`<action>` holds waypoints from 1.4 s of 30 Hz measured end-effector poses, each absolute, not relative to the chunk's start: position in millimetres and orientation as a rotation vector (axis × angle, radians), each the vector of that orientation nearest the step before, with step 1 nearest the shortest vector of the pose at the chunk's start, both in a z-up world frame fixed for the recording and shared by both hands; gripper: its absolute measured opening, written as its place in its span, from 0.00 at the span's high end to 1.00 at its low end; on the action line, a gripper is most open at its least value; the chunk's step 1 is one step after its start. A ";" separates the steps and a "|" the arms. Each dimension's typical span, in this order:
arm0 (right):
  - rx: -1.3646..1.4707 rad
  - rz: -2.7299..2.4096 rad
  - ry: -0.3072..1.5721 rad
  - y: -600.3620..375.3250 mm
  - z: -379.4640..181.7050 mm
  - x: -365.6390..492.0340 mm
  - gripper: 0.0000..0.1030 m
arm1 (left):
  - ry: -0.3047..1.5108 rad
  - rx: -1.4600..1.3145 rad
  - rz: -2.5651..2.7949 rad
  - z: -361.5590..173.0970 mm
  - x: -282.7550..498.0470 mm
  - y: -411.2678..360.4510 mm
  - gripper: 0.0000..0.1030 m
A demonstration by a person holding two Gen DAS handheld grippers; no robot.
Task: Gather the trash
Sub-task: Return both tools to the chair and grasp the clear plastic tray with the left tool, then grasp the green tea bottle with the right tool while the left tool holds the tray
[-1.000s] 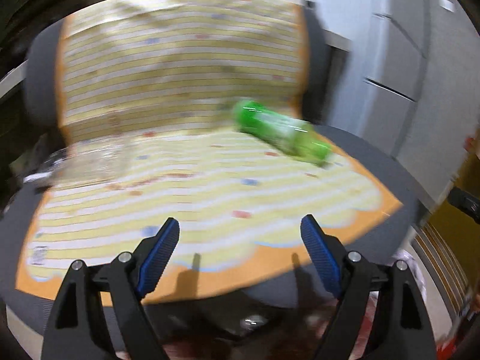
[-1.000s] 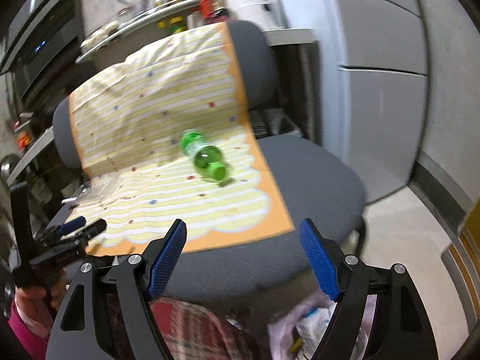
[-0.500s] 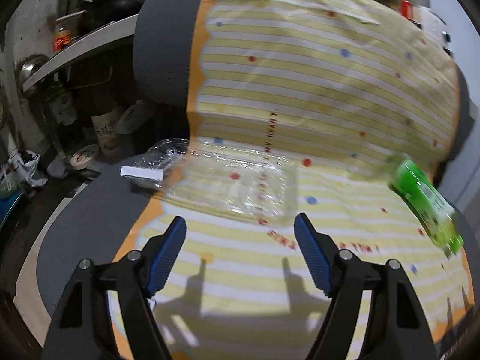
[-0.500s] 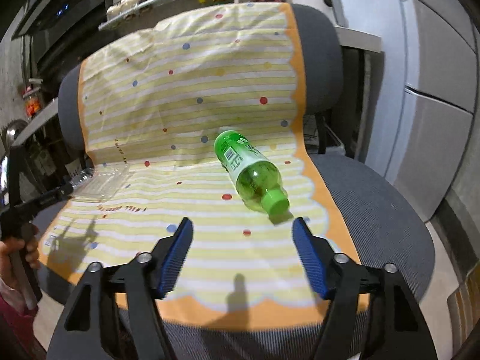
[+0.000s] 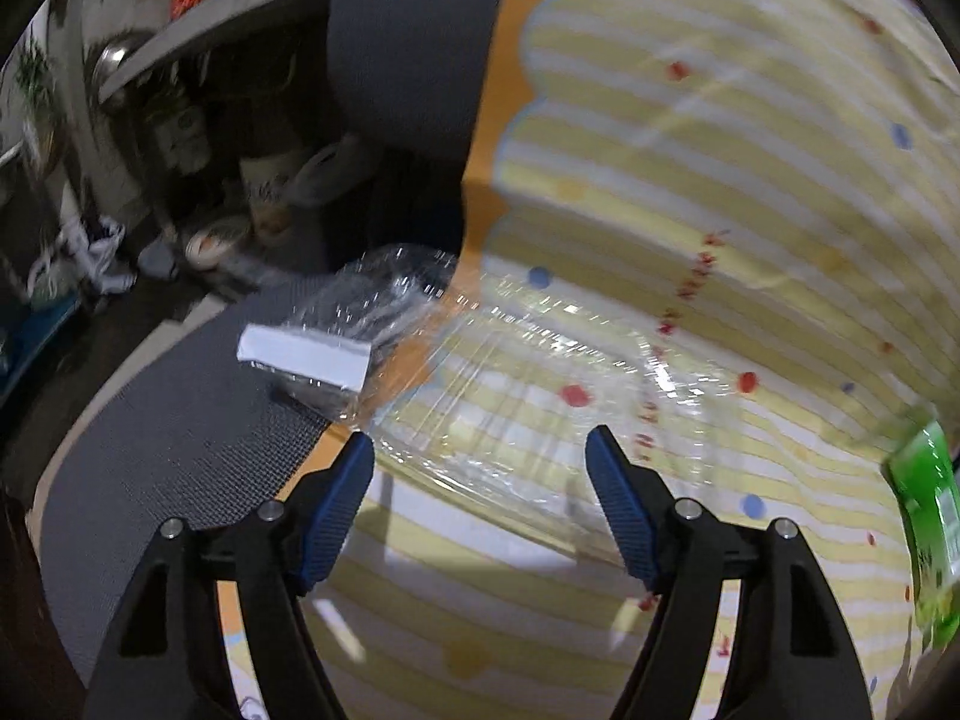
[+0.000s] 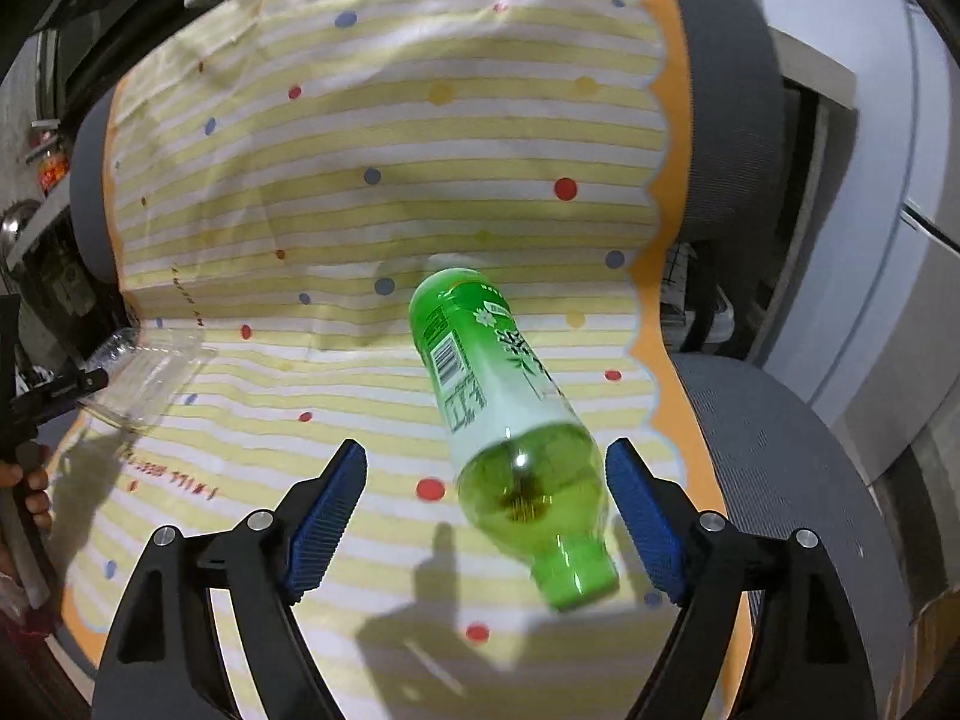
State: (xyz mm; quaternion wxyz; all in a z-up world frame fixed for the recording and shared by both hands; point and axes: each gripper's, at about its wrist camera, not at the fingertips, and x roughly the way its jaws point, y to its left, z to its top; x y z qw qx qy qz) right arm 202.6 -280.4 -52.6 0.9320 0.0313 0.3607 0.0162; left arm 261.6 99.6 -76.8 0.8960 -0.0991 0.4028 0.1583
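A clear plastic food container (image 5: 528, 396) with a white label lies on the striped yellow cloth (image 5: 750, 180) that covers a grey office chair. My left gripper (image 5: 480, 456) is open just in front of its near edge. A green plastic bottle (image 6: 504, 414) lies on its side on the same cloth (image 6: 360, 180), cap toward me. The neck end of the bottle sits between the blue pads of my open right gripper (image 6: 486, 468), untouched. The bottle (image 5: 927, 528) also shows at the right edge of the left wrist view, and the container (image 6: 144, 372) at the left of the right wrist view.
The grey chair back (image 5: 414, 36) and seat (image 5: 180, 420) frame the cloth. Cluttered shelves, cups and tape rolls (image 5: 210, 240) stand on the floor to the left. White cabinets (image 6: 870, 240) rise to the right. A hand (image 6: 24, 492) holds the other gripper at left.
Both grippers have moved forward toward the chair. The left one closed in on the clear container, the right one came up around the bottle's neck. Both stay open.
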 end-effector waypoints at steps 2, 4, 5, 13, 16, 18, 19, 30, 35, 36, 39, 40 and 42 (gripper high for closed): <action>0.047 0.024 0.762 -280.4 -58.3 216.4 0.19 | 0.868 -0.227 0.344 -83.0 264.0 103.6 0.31; 0.039 0.015 0.791 -282.0 -64.8 226.3 0.19 | 0.911 -0.242 0.353 -90.4 264.7 106.2 0.31; 0.039 0.011 0.804 -283.3 -68.1 230.0 0.19 | 0.925 -0.259 0.346 -92.7 264.2 107.6 0.31; 0.025 -0.008 0.864 -285.6 -77.2 213.8 0.35 | 0.942 -0.226 0.182 -89.4 259.1 89.5 0.72; 0.030 -0.017 0.846 -286.0 -68.8 187.0 0.35 | 0.932 -0.208 0.104 -83.3 245.9 77.7 0.80; 0.055 -0.016 0.833 -287.5 -62.1 164.5 0.35 | 0.920 -0.184 0.045 -77.1 230.6 67.1 0.82; 0.070 -0.016 0.825 -289.0 -59.5 153.9 0.35 | 0.917 -0.174 0.011 -74.6 223.2 62.5 0.84; 0.197 -0.168 0.771 -313.8 -53.1 37.0 0.35 | 0.962 -0.004 -0.448 -69.9 106.4 -27.3 0.91; 0.257 -0.192 0.793 -320.2 -63.2 21.1 0.35 | 0.962 0.074 -0.510 -74.5 89.8 -58.7 0.93; 0.256 -0.183 0.809 -317.4 -66.3 21.4 0.34 | 0.957 0.084 -0.493 -73.8 91.6 -62.1 0.92; 0.237 -0.162 0.811 -309.8 -66.8 21.1 0.33 | 0.953 0.091 -0.454 -74.1 97.6 -58.5 0.91; 0.238 -0.151 0.814 -308.8 -66.8 20.4 0.30 | 0.954 0.093 -0.444 -73.6 99.1 -58.8 0.88; 0.247 -0.120 0.811 -306.9 -65.1 18.4 0.25 | 0.947 0.104 -0.419 -72.9 101.2 -55.1 0.76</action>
